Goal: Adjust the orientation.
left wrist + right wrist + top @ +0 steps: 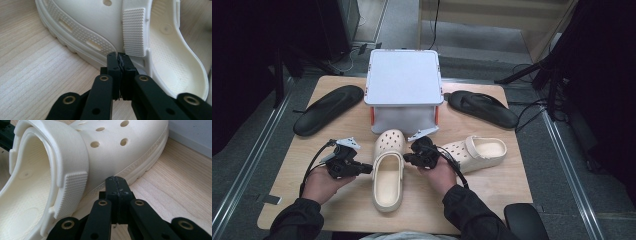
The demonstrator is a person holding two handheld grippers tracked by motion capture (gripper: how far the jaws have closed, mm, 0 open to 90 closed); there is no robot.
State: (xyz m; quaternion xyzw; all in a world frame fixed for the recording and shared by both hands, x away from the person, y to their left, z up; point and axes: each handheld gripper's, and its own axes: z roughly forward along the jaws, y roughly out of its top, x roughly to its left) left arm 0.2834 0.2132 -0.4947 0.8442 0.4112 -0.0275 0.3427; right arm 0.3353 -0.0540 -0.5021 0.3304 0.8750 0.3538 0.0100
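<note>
A cream clog [388, 175] lies in the middle of the wooden table [512, 185], toe pointing away from me, between my two grippers. My left gripper [368, 169] is at its left side. In the left gripper view the left gripper [119, 56] is shut, its tips against the clog [95, 20] just below the ribbed end of the heel strap [134, 32]. My right gripper [406, 159] is at the clog's right side. In the right gripper view the right gripper [116, 180] is shut too, its tips at the sole edge of the clog [112, 150] beside the strap [72, 187].
A second cream clog [479, 150] lies to the right, toe pointing left. A white lidded box [404, 80] stands at the back centre. One black slipper [329, 107] lies at the back left and another [482, 107] at the back right.
</note>
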